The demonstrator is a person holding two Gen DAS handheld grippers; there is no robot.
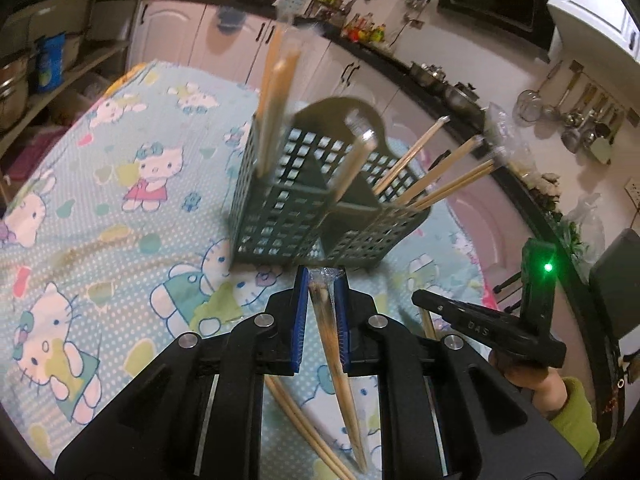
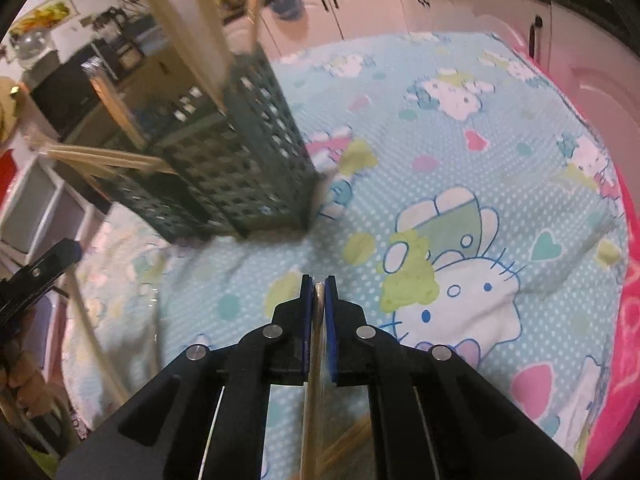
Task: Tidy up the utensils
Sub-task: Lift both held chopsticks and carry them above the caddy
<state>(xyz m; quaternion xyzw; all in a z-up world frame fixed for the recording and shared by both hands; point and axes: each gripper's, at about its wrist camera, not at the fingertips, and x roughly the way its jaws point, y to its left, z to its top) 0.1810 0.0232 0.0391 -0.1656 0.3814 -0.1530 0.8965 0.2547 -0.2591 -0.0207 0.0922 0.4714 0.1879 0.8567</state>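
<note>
In a home kitchen, two hand-held tools work over a tabletop [image 1: 120, 208] spread with a pale blue cartoon-cat cloth [image 2: 460, 152]. The left tool [image 1: 324, 280] is closed on a wrapped pair of chopsticks [image 1: 340, 364], its blue pads pinching the clear-sleeved end while the wooden shafts trail back toward the camera. The right tool [image 2: 319, 280] is likewise clamped on a second wrapped pair [image 2: 314, 380], seen edge-on as a thin pale strip between the pads. A dark green slotted utensil holder [image 1: 308, 204] stands upright on the cloth just beyond the left tool; in the right wrist view it sits at far left [image 2: 240, 152]. Several wrapped chopsticks [image 1: 432, 172] already lean out of its compartments (which compartment each occupies is hard to tell through the blur). More loose chopsticks [image 1: 304, 432] lie on the cloth under the left tool. A hand in a yellow-green sleeve [image 1: 572, 412] grips the right tool's handle at near right in the left wrist view.
</note>
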